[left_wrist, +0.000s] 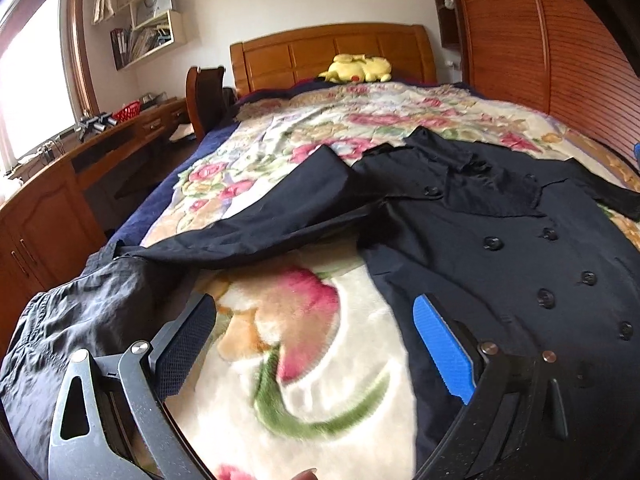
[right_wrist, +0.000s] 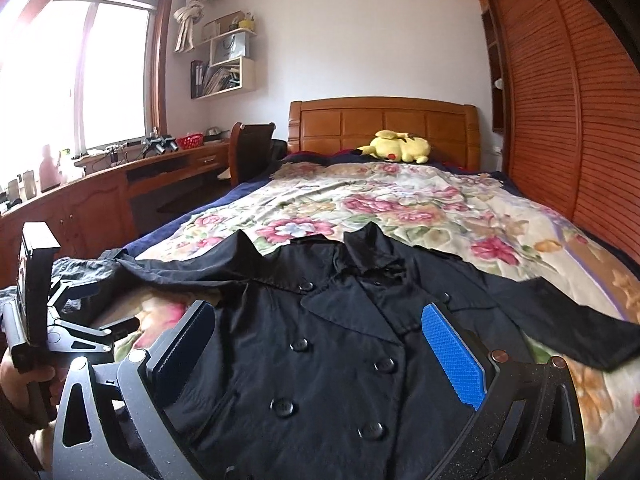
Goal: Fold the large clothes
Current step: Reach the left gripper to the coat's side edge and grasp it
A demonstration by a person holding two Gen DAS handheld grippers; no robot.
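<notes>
Right gripper (right_wrist: 320, 356) nearest the lens, fingers spread wide, nothing between them, hanging over the chest of the black coat (right_wrist: 340, 344). One finger has a blue pad (right_wrist: 454, 354), the other a black pad (right_wrist: 182, 346).

Coat lies face up on the bed, on a floral blanket (right_wrist: 400, 208), near the foot edge, collar toward the headboard (right_wrist: 384, 128). Double row of buttons (right_wrist: 299, 345) down the front, lapels flat. One sleeve (right_wrist: 560, 320) runs out toward the bed edge by the slatted wardrobe (right_wrist: 568, 120); the other sleeve (left_wrist: 256, 220) stretches toward the bed edge on the desk side, cuff end bunched and crumpled there.

Left gripper (left_wrist: 316, 344), fingers also wide apart and empty, hovers over bare blanket between that outstretched sleeve and the coat body. It also shows at the left edge of the right wrist view, held in a hand (right_wrist: 16, 376).

Yellow plush toy (right_wrist: 396, 146) at the head of the bed against the headboard. Wooden desk (right_wrist: 100, 192) and chair (right_wrist: 250, 148) beside the bed under the window (right_wrist: 80, 72).
</notes>
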